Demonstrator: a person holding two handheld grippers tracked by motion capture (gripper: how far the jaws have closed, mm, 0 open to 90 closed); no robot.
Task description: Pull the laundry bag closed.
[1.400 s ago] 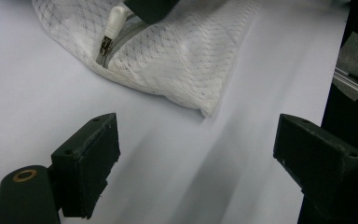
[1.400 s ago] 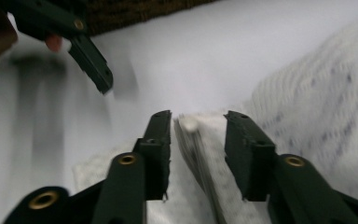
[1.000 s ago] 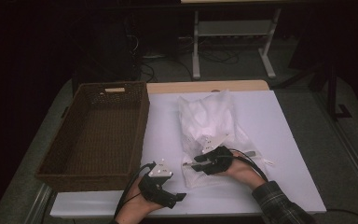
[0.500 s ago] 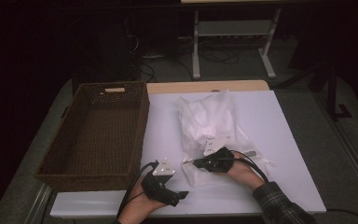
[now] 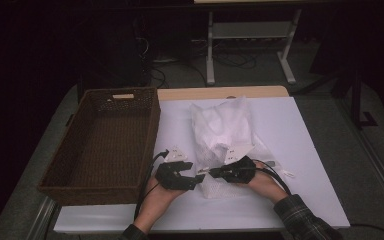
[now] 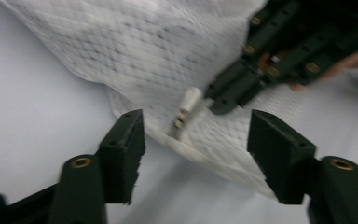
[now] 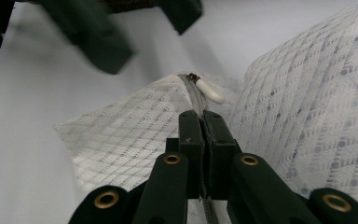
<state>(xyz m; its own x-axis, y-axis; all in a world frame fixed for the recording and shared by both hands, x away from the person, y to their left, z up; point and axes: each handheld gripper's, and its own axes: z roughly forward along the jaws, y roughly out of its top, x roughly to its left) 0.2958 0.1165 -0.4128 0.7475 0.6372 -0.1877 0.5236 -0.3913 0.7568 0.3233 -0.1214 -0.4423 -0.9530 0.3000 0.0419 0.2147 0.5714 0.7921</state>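
Observation:
A white mesh bag (image 5: 222, 125) lies on the white table (image 5: 300, 145), its near end drawn toward the person. My right gripper (image 5: 213, 173) is shut on the bag's zipper edge, just behind the small white zipper pull (image 7: 210, 92). In the right gripper view its jaws (image 7: 200, 119) are pressed together on the grey zipper tape. My left gripper (image 5: 199, 178) is open and faces the right one. In the left gripper view the zipper pull (image 6: 186, 105) sits just beyond the gap between my left gripper's jaws (image 6: 198, 128), and nothing is held.
A dark wicker basket (image 5: 152, 125) stands on the left of the table, close to the left hand. A small white tag (image 5: 287, 174) lies to the right of the right hand. Table legs and cables show on the floor beyond the far edge.
The left gripper has edged forward and to the right, closer to the zipper pull. The right gripper has stayed shut on the bag's zipper edge.

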